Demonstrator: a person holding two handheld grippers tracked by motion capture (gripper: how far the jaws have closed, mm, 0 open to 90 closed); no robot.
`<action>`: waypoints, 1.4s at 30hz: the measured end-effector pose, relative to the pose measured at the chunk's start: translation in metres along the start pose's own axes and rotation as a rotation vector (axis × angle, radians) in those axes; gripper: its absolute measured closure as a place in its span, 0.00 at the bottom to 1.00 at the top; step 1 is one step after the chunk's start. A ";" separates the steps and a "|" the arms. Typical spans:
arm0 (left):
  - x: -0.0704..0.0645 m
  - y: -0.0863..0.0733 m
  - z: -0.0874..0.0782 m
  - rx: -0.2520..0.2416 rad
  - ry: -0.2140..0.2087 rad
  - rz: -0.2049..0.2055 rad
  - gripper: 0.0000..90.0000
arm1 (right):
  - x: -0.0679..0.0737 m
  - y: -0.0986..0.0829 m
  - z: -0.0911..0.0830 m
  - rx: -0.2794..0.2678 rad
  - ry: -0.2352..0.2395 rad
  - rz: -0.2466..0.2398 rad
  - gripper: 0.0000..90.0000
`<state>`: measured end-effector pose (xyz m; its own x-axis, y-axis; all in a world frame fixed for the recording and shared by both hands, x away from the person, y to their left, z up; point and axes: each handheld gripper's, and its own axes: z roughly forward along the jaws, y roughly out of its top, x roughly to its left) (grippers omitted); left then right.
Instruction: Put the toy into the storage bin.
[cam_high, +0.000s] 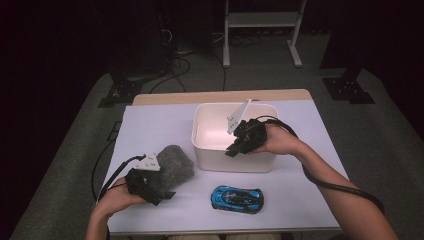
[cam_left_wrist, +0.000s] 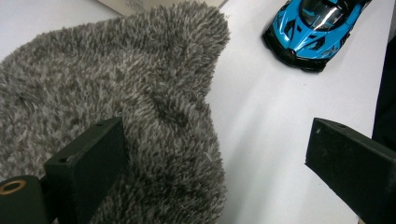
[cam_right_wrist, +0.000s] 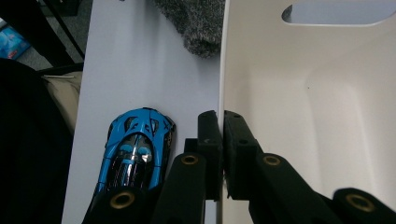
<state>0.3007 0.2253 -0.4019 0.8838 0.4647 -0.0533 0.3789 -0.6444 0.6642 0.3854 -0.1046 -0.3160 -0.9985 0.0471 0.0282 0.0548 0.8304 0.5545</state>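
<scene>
Fluffy grey cloth (cam_left_wrist: 116, 93): lying in a heap on the desk (cam_high: 150, 125), front left, just beside the white bin's left wall, and the left hand-held gripper is right on it.
Left hand-held gripper (cam_high: 162, 192): jaws spread wide, one black jaw down against the pile, the other out over bare desk; nothing pinched yet, it looks set to bite the cloth's near edge.
White bin (cam_high: 210, 155): sitting mid-desk, open top, nothing visible inside, likely the drop-off for what's on the desk.
Right hand-held gripper (cam_right_wrist: 219, 149): jaws pressed together on the bin's near rim, one jaw outside the wall, one inside; my read is that it's steadying the bin so it won't slide.
Blue toy car (cam_high: 236, 198): parked on its wheels on the front of the desk, between the two arms, apart from cloth and bin, untouched.
Stage: early, I'd say: cloth out of the bin, grab about to happen.
</scene>
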 end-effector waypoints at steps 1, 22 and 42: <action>0.000 0.000 0.000 0.003 0.001 0.002 0.05 | 0.000 0.000 0.000 -0.002 0.001 0.003 0.95; -0.001 -0.001 0.000 -0.013 -0.001 -0.004 0.05 | 0.013 -0.005 -0.026 -0.136 -0.062 0.090 0.45; -0.003 -0.002 0.000 -0.008 0.001 -0.003 0.05 | 0.087 -0.032 -0.001 -0.165 -0.026 0.031 0.24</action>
<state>0.2974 0.2254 -0.4029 0.8824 0.4673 -0.0541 0.3789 -0.6380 0.6704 0.2964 -0.1276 -0.3300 -0.9958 0.0875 0.0271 0.0824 0.7261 0.6826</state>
